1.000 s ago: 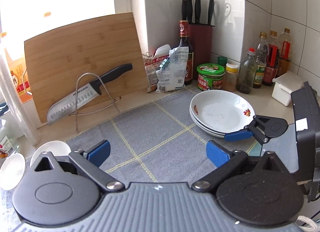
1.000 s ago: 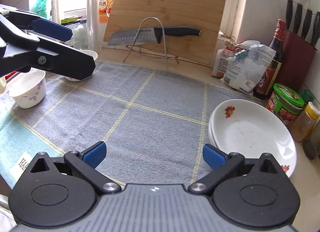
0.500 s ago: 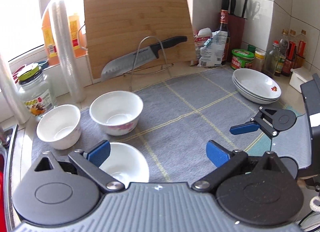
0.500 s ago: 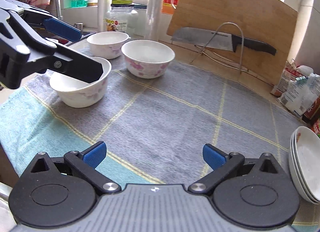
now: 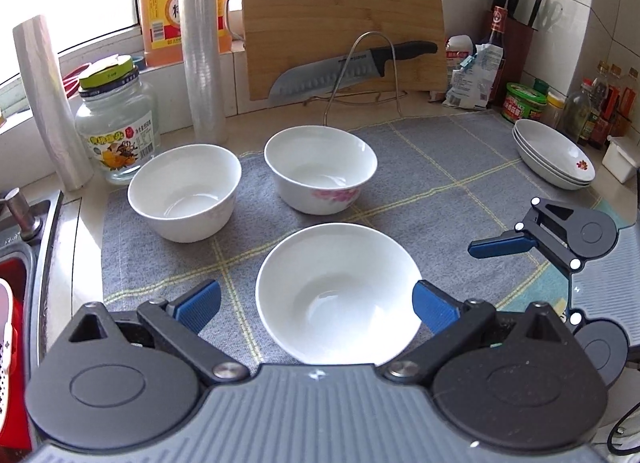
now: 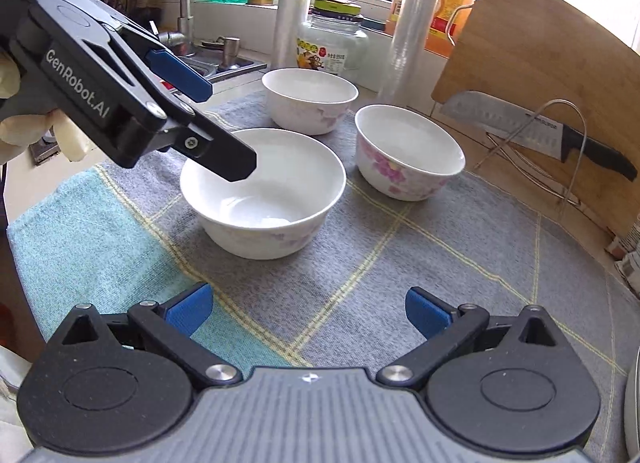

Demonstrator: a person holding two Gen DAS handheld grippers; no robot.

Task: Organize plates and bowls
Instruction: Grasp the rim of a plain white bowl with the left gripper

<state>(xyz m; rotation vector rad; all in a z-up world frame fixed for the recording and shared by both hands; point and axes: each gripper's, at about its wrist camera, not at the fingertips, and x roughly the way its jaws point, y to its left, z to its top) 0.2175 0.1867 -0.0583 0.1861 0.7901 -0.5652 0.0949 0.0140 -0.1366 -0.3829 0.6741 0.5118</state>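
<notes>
Three white bowls stand on the grey checked mat point(image 5: 432, 191). The nearest bowl point(image 5: 338, 293) point(image 6: 262, 191) lies between the open fingers of my left gripper point(image 5: 316, 303), which hovers over it. A bowl with pink flowers point(image 5: 320, 169) point(image 6: 408, 151) and a plain one point(image 5: 185, 191) point(image 6: 309, 99) sit further back. A stack of white plates point(image 5: 554, 153) rests at the far right of the mat. My right gripper point(image 6: 306, 313) is open above bare mat, with nothing between its fingers. In the left wrist view the right gripper point(image 5: 500, 247) shows from the side.
A bamboo cutting board point(image 5: 344, 15) leans at the back with a knife point(image 5: 348, 71) on a wire stand. A glass jar point(image 5: 116, 123), plastic-wrap rolls point(image 5: 202, 39), sauce bottles point(image 5: 600, 103) and a knife block point(image 5: 516, 35) line the wall. A sink point(image 5: 24, 231) lies left.
Both grippers swung left, away from the plate stack and toward the three bowls. My left gripper now straddles the nearest bowl; both stay open.
</notes>
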